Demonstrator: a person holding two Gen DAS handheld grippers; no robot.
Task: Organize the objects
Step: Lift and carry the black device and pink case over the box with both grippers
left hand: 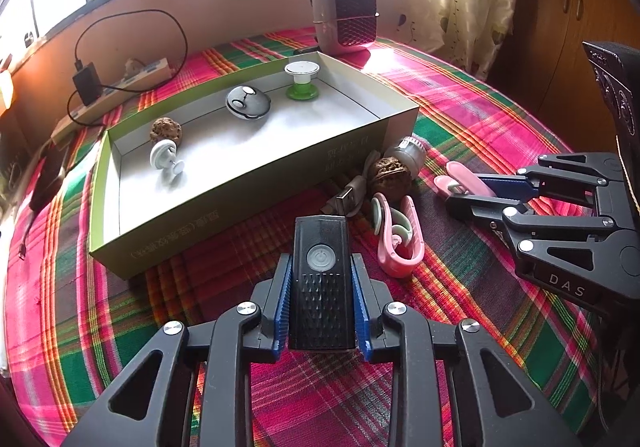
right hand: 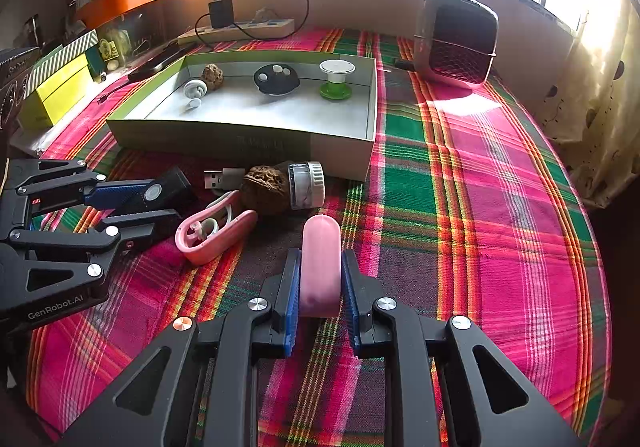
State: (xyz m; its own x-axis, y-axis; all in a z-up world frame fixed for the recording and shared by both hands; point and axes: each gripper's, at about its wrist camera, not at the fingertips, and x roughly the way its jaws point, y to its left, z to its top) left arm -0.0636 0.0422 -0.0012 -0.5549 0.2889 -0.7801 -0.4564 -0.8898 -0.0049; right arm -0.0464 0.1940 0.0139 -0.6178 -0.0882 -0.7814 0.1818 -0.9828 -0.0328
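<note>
Left hand-held gripper (left hand: pixel 322 307), its blue pads clamped on either side of a black bike light (left hand: pixel 321 279) with a round power button. Right hand-held gripper (right hand: pixel 320 287), closed on a pink oblong case lid (right hand: pixel 321 263). Both are held above a surface covered in a plaid cloth (right hand: pixel 480 207). Just ahead of the grippers lie an open pink earphone case (right hand: pixel 212 235), a walnut (right hand: pixel 266 187), a small clear jar (right hand: pixel 306 185) on its side and a USB plug (right hand: pixel 222 178), all beside the near wall of an open cardboard box (right hand: pixel 240 139). Inside the box: a green-based spool (right hand: pixel 337 81), a dark round gadget (right hand: pixel 277 79), a second walnut (right hand: pixel 212 75) and a white knob (right hand: pixel 195 91). A small heater (right hand: pixel 456 41) stands behind.
</note>
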